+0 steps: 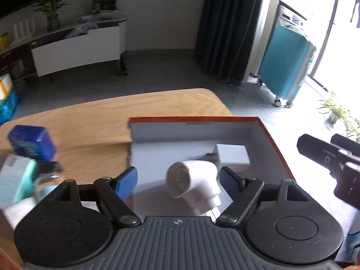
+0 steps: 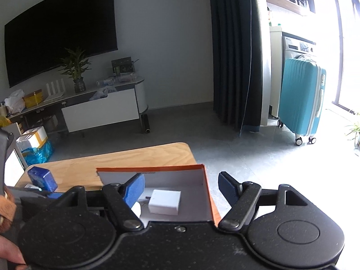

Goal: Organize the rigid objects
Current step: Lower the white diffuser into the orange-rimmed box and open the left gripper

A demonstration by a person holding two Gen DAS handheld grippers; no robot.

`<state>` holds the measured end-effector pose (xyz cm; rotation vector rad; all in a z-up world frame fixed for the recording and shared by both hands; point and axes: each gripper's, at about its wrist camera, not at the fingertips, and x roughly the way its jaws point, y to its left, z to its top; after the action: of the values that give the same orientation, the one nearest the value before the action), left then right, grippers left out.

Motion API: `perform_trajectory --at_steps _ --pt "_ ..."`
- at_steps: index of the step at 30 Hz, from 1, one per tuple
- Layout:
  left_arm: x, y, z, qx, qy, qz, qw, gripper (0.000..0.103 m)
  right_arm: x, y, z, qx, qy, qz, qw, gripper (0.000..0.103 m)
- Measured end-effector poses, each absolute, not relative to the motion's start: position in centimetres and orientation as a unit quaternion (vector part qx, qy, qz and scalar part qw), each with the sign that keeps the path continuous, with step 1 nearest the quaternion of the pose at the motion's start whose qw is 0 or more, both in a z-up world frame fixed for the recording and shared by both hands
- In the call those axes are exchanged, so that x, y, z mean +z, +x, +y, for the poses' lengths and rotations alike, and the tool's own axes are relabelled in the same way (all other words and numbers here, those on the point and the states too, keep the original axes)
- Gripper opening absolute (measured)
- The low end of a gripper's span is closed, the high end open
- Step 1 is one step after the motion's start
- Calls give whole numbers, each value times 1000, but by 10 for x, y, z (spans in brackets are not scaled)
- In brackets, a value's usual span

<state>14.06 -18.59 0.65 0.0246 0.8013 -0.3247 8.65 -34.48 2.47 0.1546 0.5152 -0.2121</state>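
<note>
Left gripper (image 1: 178,181) angled down over near part of orange-rimmed box (image 1: 273,139), jaws apart, nothing clamped; white hair dryer (image 1: 193,181) lying loose on box floor between the blue pads, apparently untouched. White adapter block (image 1: 232,155) just beyond it, toward far right corner. Right gripper (image 2: 181,185) tilted less steeply at box's right wall, jaws spread, empty. Blue tin (image 1: 32,141) on wooden table (image 1: 94,123), left of box.
</note>
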Motion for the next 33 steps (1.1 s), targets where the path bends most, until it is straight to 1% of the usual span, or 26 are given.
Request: perform_trajectory --at_steps 5,7,12,33 --pt "17 129 -173 -133 21 388 912 87 28 79 -331 -99 70 257 959 88" --pt "19 125 -167 -122 24 388 913 92 29 77 -326 -99 67 258 959 89" --pt "23 116 -151 -106 17 387 916 95 30 73 -317 -91 72 265 957 90" --pt "27 92 -87 -48 -5 385 921 97 28 76 -252 -28 47 282 958 91"
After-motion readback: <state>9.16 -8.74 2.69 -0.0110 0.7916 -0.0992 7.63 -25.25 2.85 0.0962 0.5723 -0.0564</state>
